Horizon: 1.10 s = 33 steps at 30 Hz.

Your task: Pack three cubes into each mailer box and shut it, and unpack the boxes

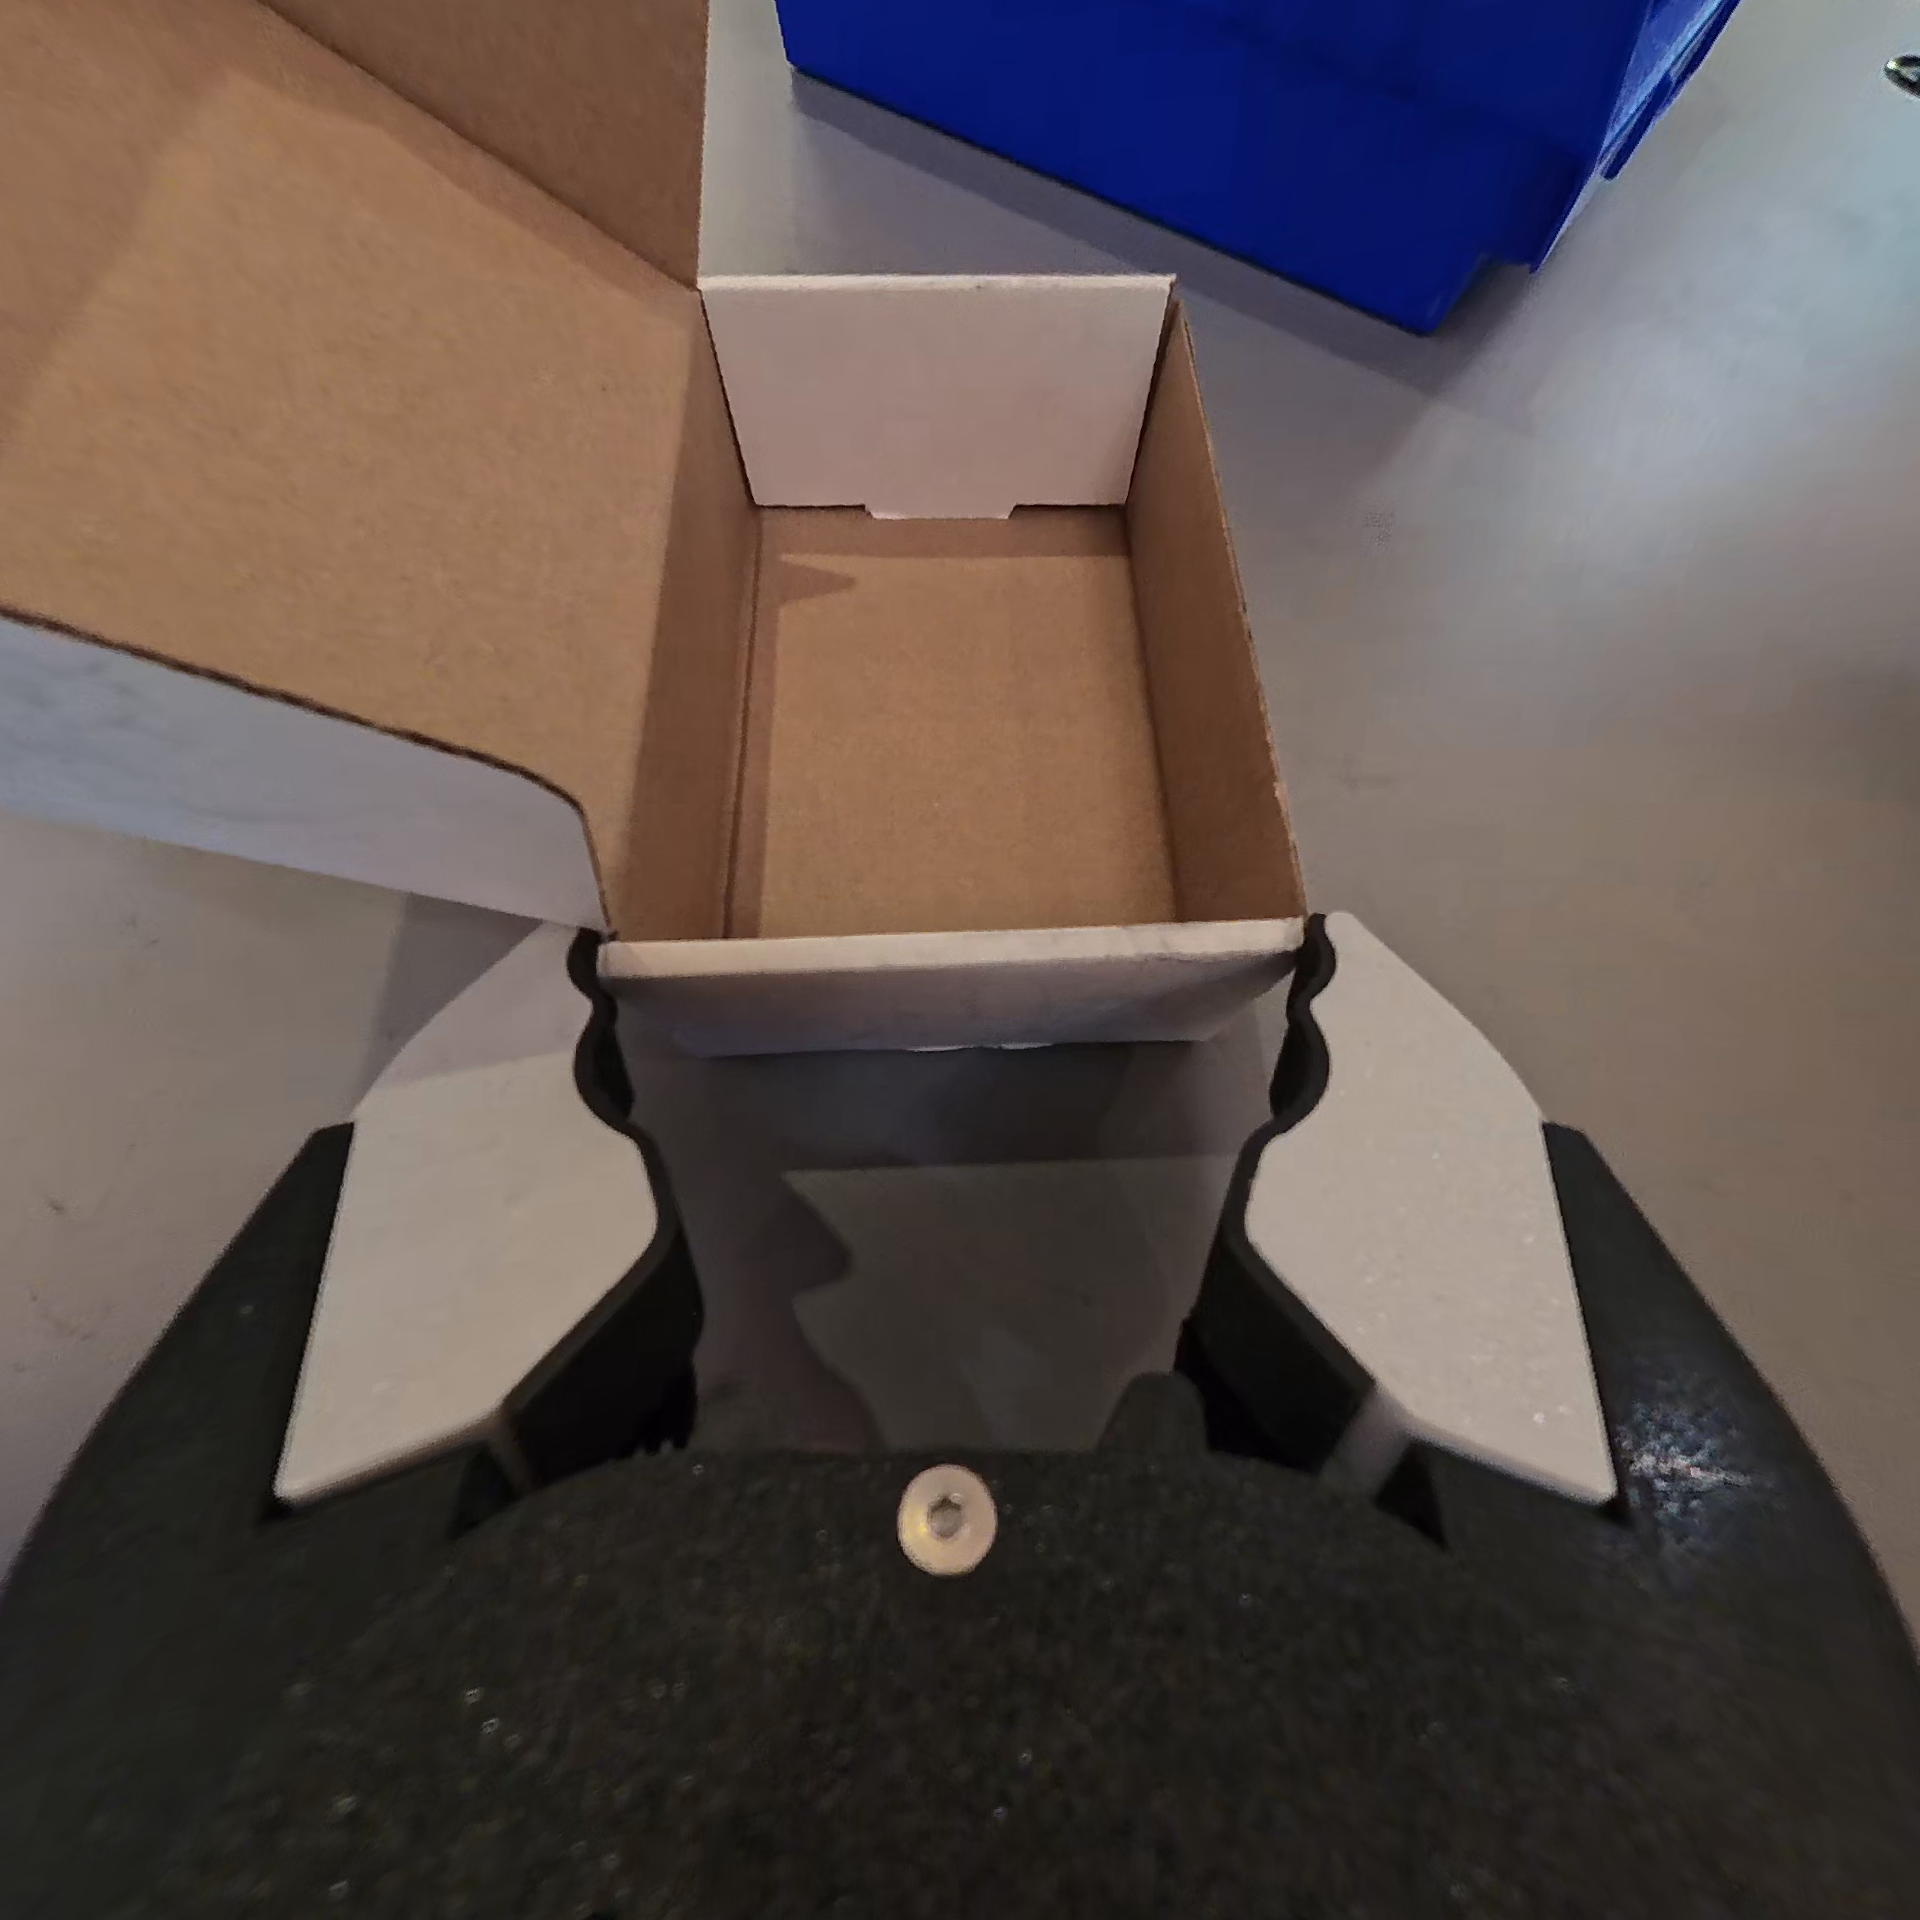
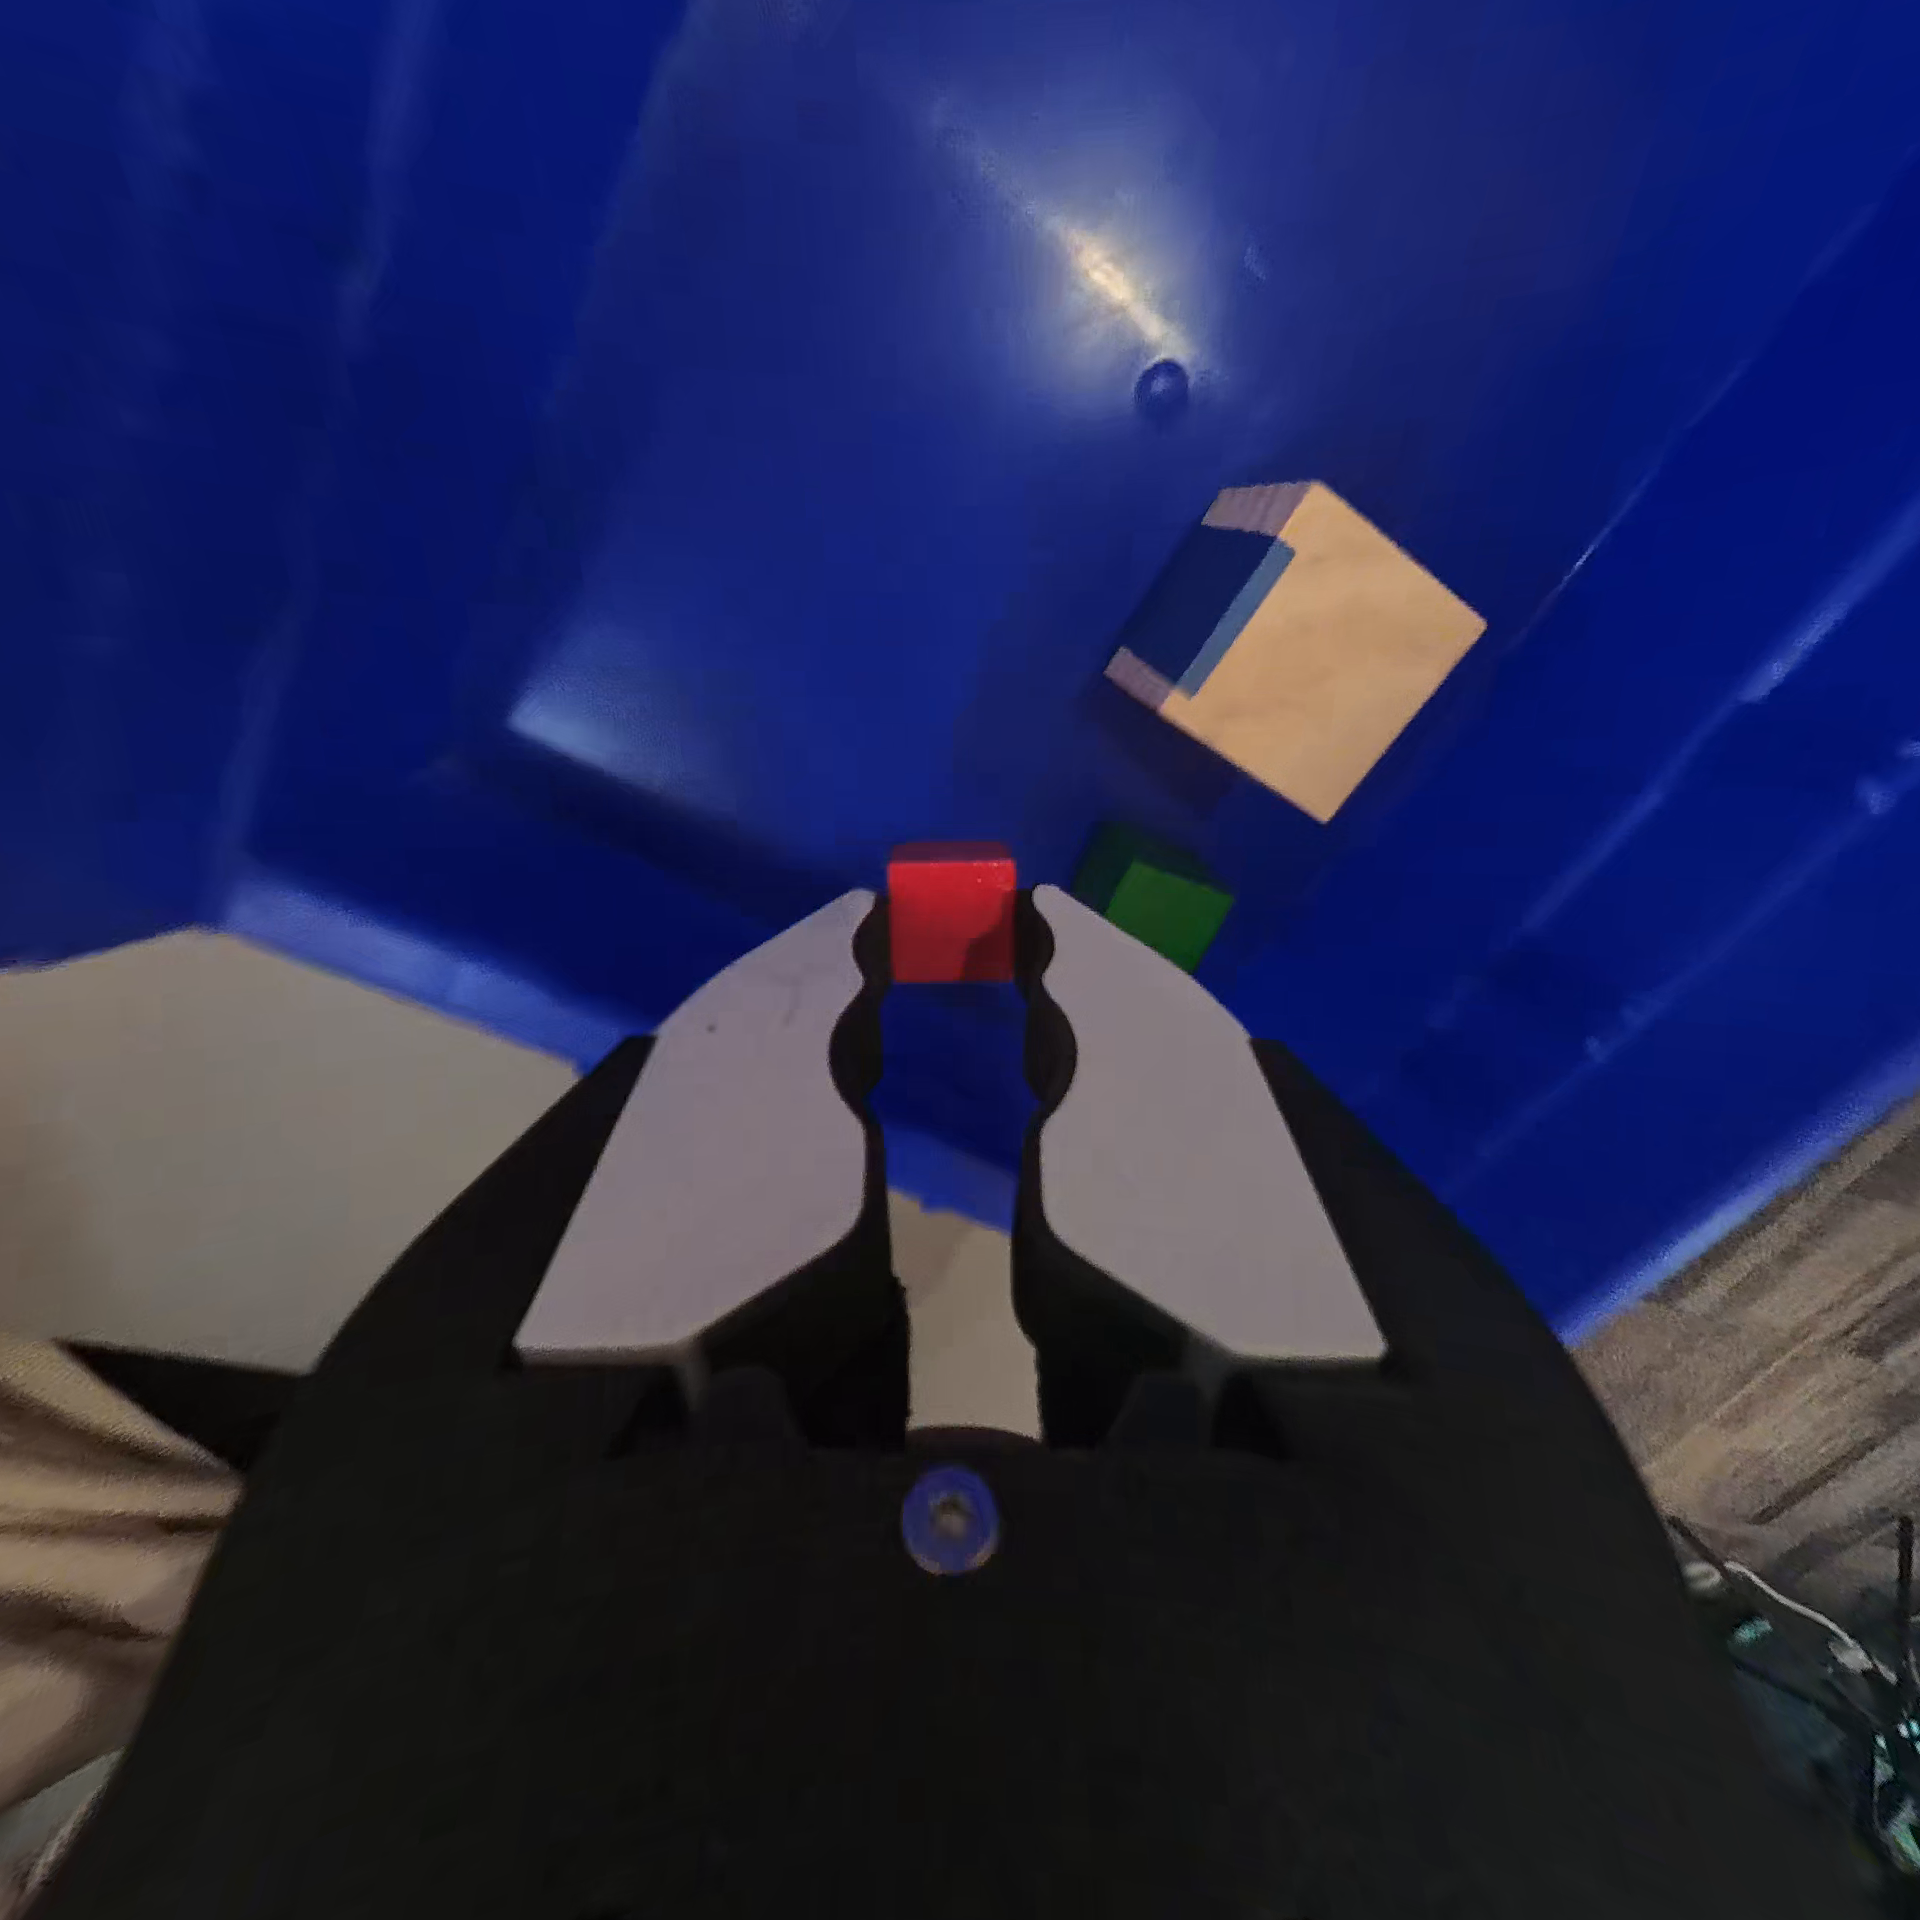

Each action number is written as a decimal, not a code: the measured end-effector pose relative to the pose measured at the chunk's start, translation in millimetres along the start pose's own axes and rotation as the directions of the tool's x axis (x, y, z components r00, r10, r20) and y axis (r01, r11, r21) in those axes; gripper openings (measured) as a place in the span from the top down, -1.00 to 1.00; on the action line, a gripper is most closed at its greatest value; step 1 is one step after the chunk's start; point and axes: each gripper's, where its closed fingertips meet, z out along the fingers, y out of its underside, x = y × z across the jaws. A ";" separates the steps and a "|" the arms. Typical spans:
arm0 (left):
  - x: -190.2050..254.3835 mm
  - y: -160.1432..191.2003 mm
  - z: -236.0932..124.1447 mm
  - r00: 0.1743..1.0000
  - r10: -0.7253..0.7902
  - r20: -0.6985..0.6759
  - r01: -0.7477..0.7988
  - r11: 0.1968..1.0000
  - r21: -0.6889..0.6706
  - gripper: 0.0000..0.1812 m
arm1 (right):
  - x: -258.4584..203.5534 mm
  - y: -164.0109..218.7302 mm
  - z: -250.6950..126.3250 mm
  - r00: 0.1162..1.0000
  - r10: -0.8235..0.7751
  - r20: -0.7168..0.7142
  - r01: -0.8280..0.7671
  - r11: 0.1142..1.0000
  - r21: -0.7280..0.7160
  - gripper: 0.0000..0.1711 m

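An open mailer box (image 1: 1205,665), brown inside and white outside, stands empty on the grey table, its lid (image 1: 343,416) folded up to the left. My left gripper (image 1: 951,951) spans the box's near wall, jaws wide, with its pads (image 1: 592,997) pressed against both near corners. In the right wrist view my right gripper (image 2: 951,925) is shut on a small red cube (image 2: 951,914) inside the blue bin (image 2: 727,468). A green cube (image 2: 1164,909) lies just right of it, and a larger tan cube with a blue face (image 2: 1320,665) lies farther back.
The blue bin (image 1: 1299,135) stands on the table beyond the box, to the right. Grey table (image 1: 1610,727) surrounds the box. In the right wrist view, carpet and cables (image 2: 1787,1455) show past the bin's right rim, and a beige surface (image 2: 208,1091) at left. There is about 35 cm between the tips of the two grippers.
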 end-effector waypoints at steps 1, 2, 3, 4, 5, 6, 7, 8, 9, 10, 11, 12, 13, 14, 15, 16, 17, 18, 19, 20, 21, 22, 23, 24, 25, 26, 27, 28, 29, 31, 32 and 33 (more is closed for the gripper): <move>0.0 0.0 0.0 1.000 0.001 0.000 -0.001 1.000 0.000 -0.33 | 3.4 -1.4 9.9 1.000 0.004 -0.004 -0.004 1.000 -0.018 0.74; 0.1 0.2 -0.1 1.000 0.002 0.000 -0.002 1.000 0.000 -0.33 | 3.9 -2.7 18.2 1.000 0.004 0.002 -0.004 0.999 -0.032 0.74; 0.3 0.2 -0.1 1.000 0.004 -0.001 -0.004 1.000 0.000 -0.33 | 3.0 -3.6 24.8 1.000 0.001 0.011 -0.001 0.999 -0.042 0.74; 0.6 0.2 -0.2 1.000 0.008 -0.002 -0.008 1.000 0.001 -0.33 | 1.6 -3.9 30.0 1.000 -0.003 0.019 0.004 0.999 -0.052 0.74; 1.0 0.2 -0.3 1.000 0.013 -0.004 -0.013 1.000 0.002 -0.33 | 1.5 -4.4 33.5 1.000 -0.006 0.020 0.007 0.998 -0.059 0.74; 1.4 0.3 -0.4 1.000 0.020 -0.004 -0.020 1.000 0.002 -0.33 | 2.6 -5.6 35.8 1.000 -0.004 0.014 0.005 0.998 -0.060 0.74; 1.8 0.3 -0.6 1.000 0.028 -0.004 -0.028 1.000 0.001 -0.33 | 3.2 -6.3 37.7 1.000 -0.003 0.011 0.004 0.998 -0.061 0.74; 2.1 0.1 -0.8 0.999 0.037 -0.003 -0.037 0.999 0.002 -0.33 | 3.9 -6.4 38.7 1.000 -0.003 0.007 0.003 0.998 -0.063 0.74; 2.4 -0.6 -1.0 0.999 0.044 -0.001 -0.044 0.999 0.008 -0.33 | 5.2 -6.0 37.9 1.000 -0.005 -0.002 0.005 0.998 -0.065 0.68; 2.6 -1.4 -1.0 0.999 0.050 0.001 -0.050 0.999 0.015 -0.33 | 6.5 -5.3 34.4 1.000 -0.010 -0.014 0.009 0.998 -0.065 0.56; 2.9 -2.2 -1.1 0.998 0.060 0.007 -0.060 0.998 0.021 -0.33 | 7.4 -5.8 27.2 1.000 -0.014 -0.026 0.013 0.999 -0.053 0.47; 2.9 -3.5 -1.6 0.997 0.075 0.017 -0.076 0.997 0.027 -0.33 | 7.0 -8.8 16.4 0.999 -0.015 -0.035 0.014 1.000 -0.020 0.43; 1.9 -5.3 -2.7 0.995 0.091 0.036 -0.093 0.995 0.034 -0.33 | 4.7 -14.5 2.6 0.999 -0.012 -0.035 0.014 0.999 0.031 0.43; -0.3 -7.6 -4.9 0.993 0.101 0.062 -0.103 0.994 0.044 -0.33 | 0.9 -22.2 -13.8 0.999 -0.011 -0.035 0.015 0.995 0.095 0.42; -2.6 -10.5 -8.6 0.992 0.092 0.086 -0.097 0.993 0.063 -0.33 | -4.6 -32.4 -32.4 0.999 -0.018 -0.039 0.024 0.985 0.170 0.42; -2.7 -13.3 -12.9 0.994 0.064 0.093 -0.072 0.994 0.086 -0.33 | -12.2 -46.2 -52.5 0.998 -0.030 -0.046 0.042 0.964 0.264 0.41; -0.7 -15.3 -17.7 0.996 0.029 0.085 -0.038 0.994 0.103 -0.32 | -23.8 -63.5 -72.7 0.998 -0.048 -0.048 0.062 0.928 0.368 0.41; 0.7 -16.6 -23.1 0.997 -0.006 0.083 -0.003 0.994 0.113 -0.33 | -41.0 -83.1 -91.2 0.997 -0.073 -0.030 0.078 0.879 0.470 0.43; 0.7 -17.9 -29.5 0.995 -0.043 0.094 0.031 0.992 0.124 -0.32 | -64.9 -103.8 -106.1 0.994 -0.111 0.015 0.083 0.821 0.565 0.44; 0.0 -18.6 -36.7 0.991 -0.083 0.107 0.068 0.988 0.136 -0.29 | -95.8 -123.5 -116.3 0.980 -0.178 0.087 0.081 0.761 0.644 0.50; -1.1 -20.1 -44.5 0.984 -0.132 0.121 0.112 0.981 0.156 -0.24 | -129.8 -139.8 -120.8 0.950 -0.267 0.161 0.083 0.714 0.695 0.60; -0.2 -22.9 -52.5 0.976 -0.185 0.116 0.162 0.970 0.178 -0.22 | -160.2 -154.2 -118.6 0.916 -0.336 0.220 0.080 0.690 0.719 0.65; 1.1 -27.0 -60.9 0.966 -0.236 0.106 0.212 0.956 0.201 -0.21 | -182.7 -168.9 -109.7 0.894 -0.367 0.257 0.078 0.693 0.717 0.63; 0.4 -31.1 -69.2 0.953 -0.283 0.112 0.254 0.942 0.220 -0.14 | -196.1 -183.5 -95.4 0.894 -0.365 0.261 0.090 0.715 0.693 0.57; -2.3 -34.1 -76.4 0.936 -0.325 0.136 0.288 0.929 0.232 -0.05 | -203.8 -198.5 -80.7 0.902 -0.361 0.237 0.115 0.730 0.673 0.45; -5.6 -36.3 -81.4 0.917 -0.364 0.163 0.322 0.917 0.234 0.00 | -208.4 -213.4 -69.1 0.910 -0.359 0.206 0.138 0.732 0.667 0.35; -9.7 -37.8 -84.5 0.896 -0.401 0.190 0.356 0.905 0.231 0.05 | -209.9 -227.5 -60.6 0.919 -0.353 0.175 0.152 0.727 0.670 0.35; -14.1 -40.2 -85.5 0.877 -0.433 0.209 0.385 0.893 0.232 0.09 | -208.5 -241.4 -55.8 0.930 -0.340 0.138 0.159 0.714 0.682 0.36; -18.1 -44.6 -84.9 0.865 -0.455 0.212 0.405 0.882 0.242 0.14 | -208.2 -253.4 -53.6 0.936 -0.333 0.114 0.163 0.695 0.700 0.38; -29.2 -50.8 -80.0 0.837 -0.501 0.219 0.449 0.858 0.249 0.30 | -218.9 -263.1 -51.9 0.921 -0.351 0.169 0.134 0.694 0.708 0.57; -33.6 -53.0 -75.7 0.824 -0.526 0.212 0.477 0.845 0.244 0.32 | -228.2 -260.5 -50.6 0.900 -0.368 0.232 0.116 0.716 0.689 0.63; -34.5 -57.5 -71.3 0.818 -0.548 0.175 0.503 0.829 0.244 0.39 | -236.9 -253.9 -50.4 0.876 -0.388 0.286 0.112 0.741 0.662 0.78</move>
